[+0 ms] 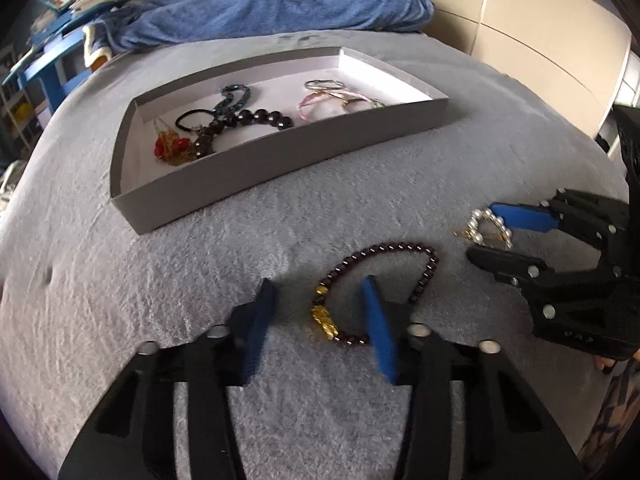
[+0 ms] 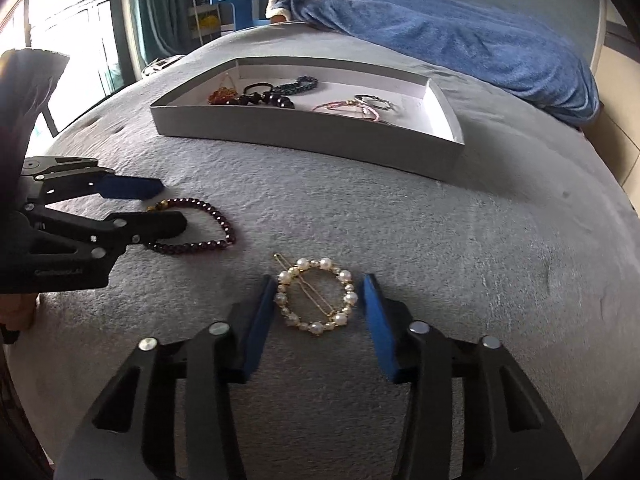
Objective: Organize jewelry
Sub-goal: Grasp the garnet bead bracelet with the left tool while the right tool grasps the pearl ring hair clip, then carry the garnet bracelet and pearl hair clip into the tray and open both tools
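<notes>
A dark red bead bracelet [image 1: 400, 276] with gold charms lies on the grey blanket; my left gripper [image 1: 320, 312] is open, its fingers either side of the gold-charm end. A round pearl hair clip [image 2: 316, 296] lies between the open fingers of my right gripper [image 2: 320, 304]. The clip [image 1: 490, 226] and the right gripper [image 1: 486, 234] also show in the left wrist view, the bracelet [image 2: 200, 224] and the left gripper [image 2: 170, 206] in the right wrist view. A grey shallow box [image 1: 280, 156] behind holds several pieces of jewelry [image 1: 224, 124].
The grey blanket [image 1: 160, 300] covers a bed. A blue towel [image 1: 280, 4] lies behind the box [image 2: 312, 136]. Blue shelves [image 1: 52, 40] stand at the far left, pale cabinets [image 1: 540, 40] at the right.
</notes>
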{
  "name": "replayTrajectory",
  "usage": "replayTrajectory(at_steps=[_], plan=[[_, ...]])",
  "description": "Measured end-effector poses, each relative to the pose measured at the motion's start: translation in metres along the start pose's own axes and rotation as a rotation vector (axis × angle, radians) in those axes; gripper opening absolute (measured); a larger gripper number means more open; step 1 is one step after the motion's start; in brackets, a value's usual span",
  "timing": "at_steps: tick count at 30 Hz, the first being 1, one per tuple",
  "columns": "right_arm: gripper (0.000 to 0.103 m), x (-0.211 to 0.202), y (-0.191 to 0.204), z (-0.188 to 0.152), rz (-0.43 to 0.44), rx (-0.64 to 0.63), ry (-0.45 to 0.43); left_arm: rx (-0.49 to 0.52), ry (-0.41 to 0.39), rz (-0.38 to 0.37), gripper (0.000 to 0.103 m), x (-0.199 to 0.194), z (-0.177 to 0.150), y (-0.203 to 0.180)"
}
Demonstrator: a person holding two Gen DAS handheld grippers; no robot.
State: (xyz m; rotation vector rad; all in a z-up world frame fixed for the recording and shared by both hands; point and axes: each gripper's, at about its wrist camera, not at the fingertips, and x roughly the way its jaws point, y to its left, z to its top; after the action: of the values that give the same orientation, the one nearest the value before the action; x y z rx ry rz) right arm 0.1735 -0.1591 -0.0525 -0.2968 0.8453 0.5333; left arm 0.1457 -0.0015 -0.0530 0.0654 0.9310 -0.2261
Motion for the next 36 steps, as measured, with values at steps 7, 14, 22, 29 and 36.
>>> replayTrajectory(at_steps=[7, 14, 22, 29, 36], plan=[[0.041, -0.005, 0.000, 0.002, 0.004, 0.012, -0.008, 0.009, -0.017, -0.018, 0.006, -0.008, -0.002, -0.004], [0.041, -0.017, -0.002, 0.008, 0.014, 0.036, -0.038, -0.010, -0.099, -0.050, 0.006, -0.034, 0.005, -0.002], [0.041, -0.032, -0.003, 0.021, 0.019, 0.064, -0.074, -0.027, -0.166, -0.073, 0.006, -0.059, 0.014, 0.005], [0.041, -0.046, -0.009, 0.037, 0.038, 0.101, -0.113, -0.021, -0.213, -0.078, 0.006, -0.078, 0.022, 0.013], [0.041, -0.051, -0.011, 0.057, 0.054, 0.116, -0.133, -0.024, -0.250, -0.085, 0.006, -0.089, 0.039, 0.024]])
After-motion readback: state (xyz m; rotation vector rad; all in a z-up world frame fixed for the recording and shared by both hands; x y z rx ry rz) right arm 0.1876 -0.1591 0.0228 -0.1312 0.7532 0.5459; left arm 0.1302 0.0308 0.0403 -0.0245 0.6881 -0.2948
